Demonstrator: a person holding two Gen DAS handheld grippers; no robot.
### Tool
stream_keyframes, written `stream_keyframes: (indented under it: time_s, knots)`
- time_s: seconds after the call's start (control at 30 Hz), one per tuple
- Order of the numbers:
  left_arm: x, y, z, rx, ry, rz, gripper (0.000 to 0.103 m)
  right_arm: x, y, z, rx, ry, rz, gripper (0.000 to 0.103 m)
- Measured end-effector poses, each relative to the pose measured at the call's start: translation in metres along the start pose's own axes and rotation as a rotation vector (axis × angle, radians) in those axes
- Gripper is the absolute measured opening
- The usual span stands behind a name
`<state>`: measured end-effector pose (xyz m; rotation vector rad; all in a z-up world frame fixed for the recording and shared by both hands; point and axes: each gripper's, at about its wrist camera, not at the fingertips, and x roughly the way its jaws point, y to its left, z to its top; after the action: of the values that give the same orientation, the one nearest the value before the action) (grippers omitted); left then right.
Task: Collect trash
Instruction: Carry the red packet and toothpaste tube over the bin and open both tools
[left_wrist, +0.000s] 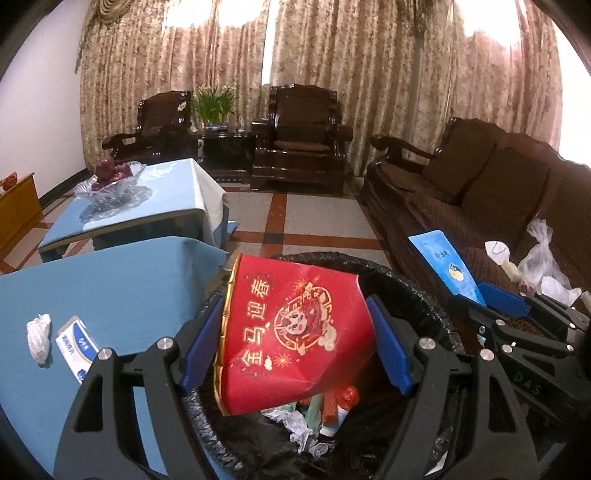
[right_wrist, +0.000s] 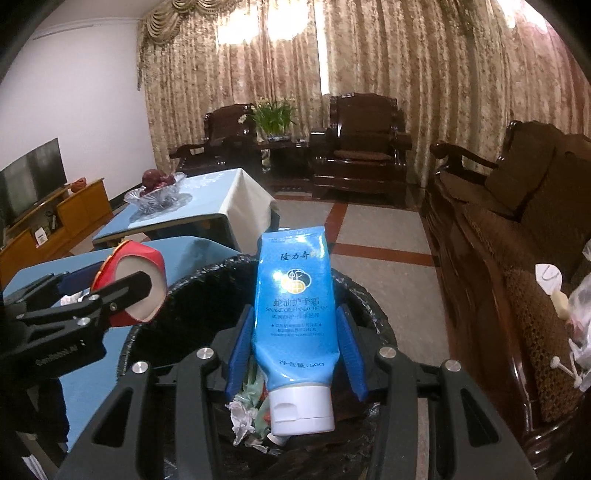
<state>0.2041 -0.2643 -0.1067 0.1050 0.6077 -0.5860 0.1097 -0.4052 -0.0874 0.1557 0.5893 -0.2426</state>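
While clamped on the red paper cup and hand-cream tube, centre both over the bin before releasing.

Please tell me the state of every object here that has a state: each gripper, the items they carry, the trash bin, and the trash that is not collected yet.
left gripper: shut on the red paper cup, over the bin.
right gripper: shut on the blue hand cream tube, cap closed, over the bin.
trash bin: lined with a black bag, partly filled.
crumpled tissue: lying on the blue table.
small box: lying on the table beside the tissue.
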Motion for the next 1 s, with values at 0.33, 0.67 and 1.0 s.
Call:
stream_keyframes:
  time_s: [0.33,0.67,1.0]
  knots:
    - [0.029,0.004,0.001,-0.023,0.055,-0.007,0.074,0.026,-0.005,-0.008,0.023,0.045,-0.018,0.045]
    - [0.037,0.008,0.001,-0.043,0.095,-0.038,0.079,0.040,-0.003,-0.012,-0.010,0.068,-0.039,0.061]
    - [0.017,0.021,0.009,-0.085,0.044,-0.037,0.088,0.024,-0.003,-0.012,0.013,0.029,-0.084,0.095]
